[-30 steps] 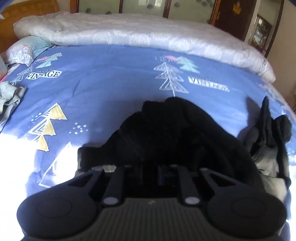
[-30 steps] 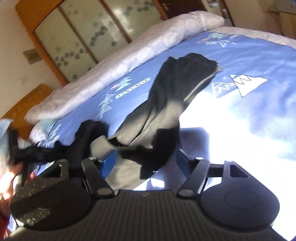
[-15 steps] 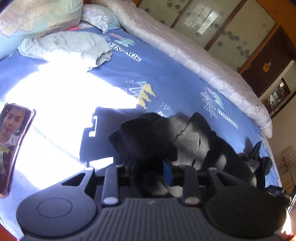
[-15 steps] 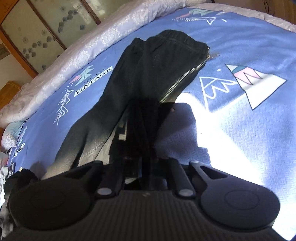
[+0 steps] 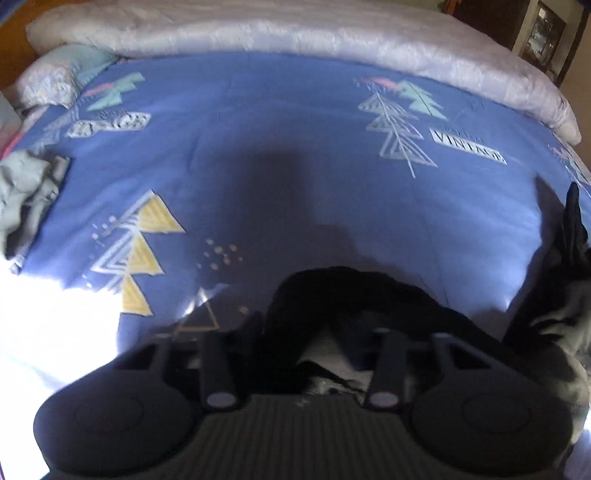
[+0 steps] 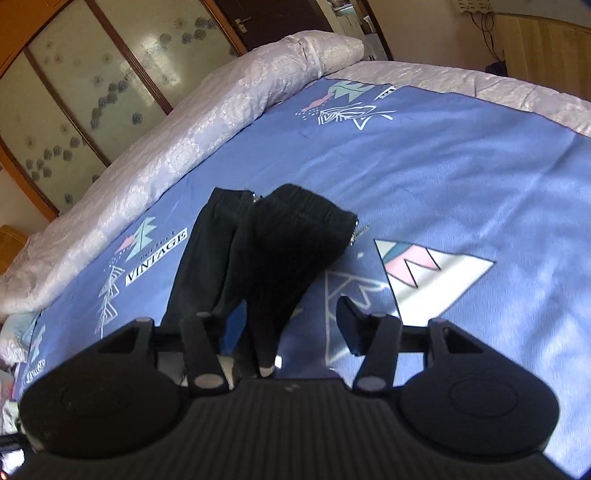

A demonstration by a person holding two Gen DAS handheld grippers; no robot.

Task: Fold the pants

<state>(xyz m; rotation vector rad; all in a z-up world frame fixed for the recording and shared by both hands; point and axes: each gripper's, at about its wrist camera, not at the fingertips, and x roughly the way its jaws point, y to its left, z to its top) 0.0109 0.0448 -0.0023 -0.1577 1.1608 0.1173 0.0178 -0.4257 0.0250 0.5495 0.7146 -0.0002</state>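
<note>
The black pants (image 6: 280,251) lie on the blue patterned bedspread (image 6: 424,166), legs stretched away from me, with zips at the cuffs. My right gripper (image 6: 291,325) is open, and a fold of the pants lies between its spread jaws. In the left wrist view another part of the black pants (image 5: 351,306) bunches right in front of my left gripper (image 5: 306,332), whose jaws stand apart with dark cloth lying between them. The fingertips there are hidden in dark fabric.
A white quilt (image 5: 295,33) is rolled along the far side of the bed. A grey-green garment (image 5: 26,192) lies at the left edge, and a dark garment (image 5: 565,280) at the right. Wardrobe doors (image 6: 92,85) stand behind the bed.
Both grippers were shut on the pants half a second ago and have opened. The left view has swung back to face the quilt; the right gripper has pulled back from the pants.
</note>
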